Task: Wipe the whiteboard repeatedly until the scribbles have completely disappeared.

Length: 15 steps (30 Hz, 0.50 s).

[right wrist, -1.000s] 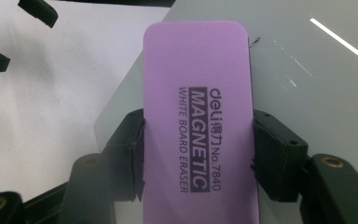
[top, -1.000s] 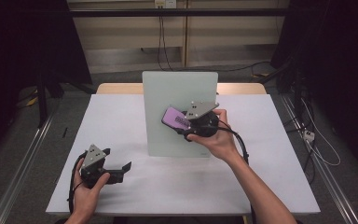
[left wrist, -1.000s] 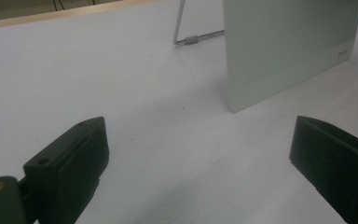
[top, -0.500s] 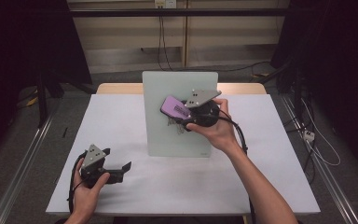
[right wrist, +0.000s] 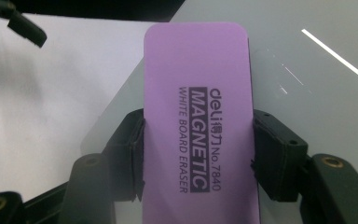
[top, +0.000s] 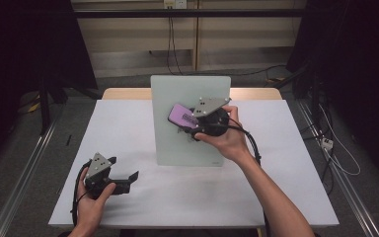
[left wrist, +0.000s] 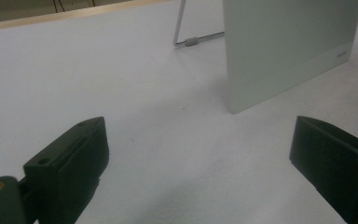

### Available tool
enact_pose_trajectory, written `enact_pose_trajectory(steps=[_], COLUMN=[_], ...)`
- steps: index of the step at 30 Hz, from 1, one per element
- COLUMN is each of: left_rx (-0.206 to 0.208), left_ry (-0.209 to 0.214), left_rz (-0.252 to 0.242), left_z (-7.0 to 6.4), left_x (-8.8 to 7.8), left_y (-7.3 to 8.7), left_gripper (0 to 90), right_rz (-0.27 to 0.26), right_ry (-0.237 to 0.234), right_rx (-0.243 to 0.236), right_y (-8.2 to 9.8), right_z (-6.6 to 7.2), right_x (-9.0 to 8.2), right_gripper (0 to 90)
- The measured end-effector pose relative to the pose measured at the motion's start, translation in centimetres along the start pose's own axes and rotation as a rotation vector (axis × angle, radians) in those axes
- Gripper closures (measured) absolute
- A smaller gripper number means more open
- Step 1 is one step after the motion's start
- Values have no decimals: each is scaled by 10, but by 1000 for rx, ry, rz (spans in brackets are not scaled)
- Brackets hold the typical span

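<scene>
A purple magnetic whiteboard eraser is clamped between the jaws of my right gripper, which is shut on its long sides. The eraser lies against the face of a small standing whiteboard in the middle of the table. My left gripper rests low near the table's front left, open, with bare white table between its jaws. In the left gripper view the whiteboard stands ahead to the right, its wire stand behind it.
The white table top spreads around the board, with a wooden edge at the back. Cables trail from both grippers. Dark floor and metal rails flank the table.
My right gripper has carried the eraser a little up and to the left across the board's face. The left gripper has stayed where it was.
</scene>
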<state>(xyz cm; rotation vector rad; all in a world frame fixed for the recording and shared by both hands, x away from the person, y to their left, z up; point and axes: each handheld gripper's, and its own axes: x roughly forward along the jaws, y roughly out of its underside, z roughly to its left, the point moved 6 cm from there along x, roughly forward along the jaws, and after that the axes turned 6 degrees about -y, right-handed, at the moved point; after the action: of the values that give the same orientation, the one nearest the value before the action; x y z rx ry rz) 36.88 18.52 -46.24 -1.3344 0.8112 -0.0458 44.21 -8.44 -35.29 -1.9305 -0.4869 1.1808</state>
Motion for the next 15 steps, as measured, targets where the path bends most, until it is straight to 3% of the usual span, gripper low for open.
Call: enact_pose_trajectory(steps=[15], left_rx=[2], left_ry=[0], left_rz=[2], left_z=[0], left_x=[0], left_y=[0], left_gripper=[46], right_rz=[57], right_ry=[-66], right_rx=[-8], right_y=[31], right_z=[28], right_x=[22], right_gripper=[416])
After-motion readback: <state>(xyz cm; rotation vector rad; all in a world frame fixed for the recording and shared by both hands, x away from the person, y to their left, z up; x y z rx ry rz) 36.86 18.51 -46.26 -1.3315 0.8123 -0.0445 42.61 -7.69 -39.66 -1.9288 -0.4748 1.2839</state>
